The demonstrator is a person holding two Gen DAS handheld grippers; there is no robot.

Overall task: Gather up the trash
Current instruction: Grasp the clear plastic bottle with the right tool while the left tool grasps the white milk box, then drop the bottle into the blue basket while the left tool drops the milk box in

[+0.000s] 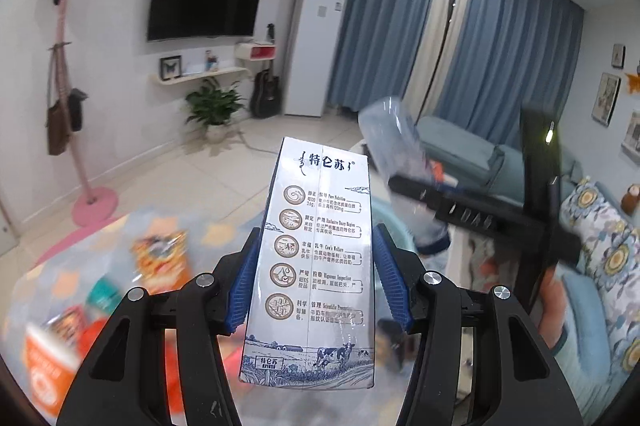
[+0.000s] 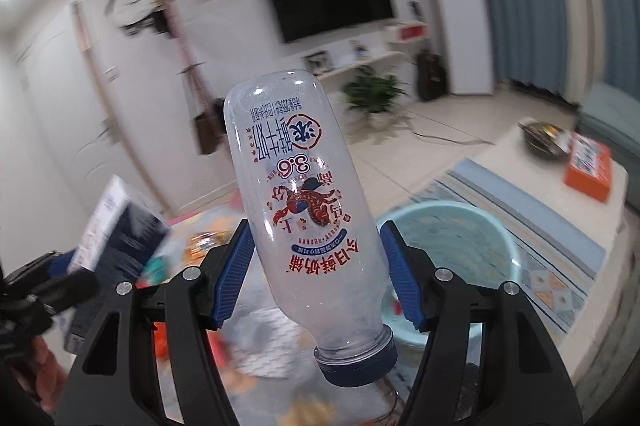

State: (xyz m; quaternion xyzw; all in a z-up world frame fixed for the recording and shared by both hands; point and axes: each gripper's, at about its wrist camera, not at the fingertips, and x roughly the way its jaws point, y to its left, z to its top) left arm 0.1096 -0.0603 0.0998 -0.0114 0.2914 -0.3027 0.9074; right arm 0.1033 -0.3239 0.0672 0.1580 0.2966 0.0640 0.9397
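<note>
My left gripper point(image 1: 316, 278) is shut on a white and blue milk carton point(image 1: 316, 258) and holds it upright in the air. My right gripper point(image 2: 316, 266) is shut on an empty clear plastic milk bottle point(image 2: 300, 201) with a blue cap, held upside down. In the left wrist view the bottle point(image 1: 396, 149) and the right gripper point(image 1: 472, 209) show to the right. In the right wrist view the carton point(image 2: 116, 226) shows at the left. A light blue bin point(image 2: 460, 238) stands below the right gripper. Blurred snack wrappers point(image 1: 160, 258) lie below the left gripper.
A low white table point(image 2: 556, 201) at the right carries an orange box point(image 2: 588, 165) and a dark dish point(image 2: 544, 137). A blue sofa point(image 1: 472, 153) with patterned cushions is at the right. A pink coat stand point(image 1: 76, 129), a plant point(image 1: 214, 105) and a TV wall are behind.
</note>
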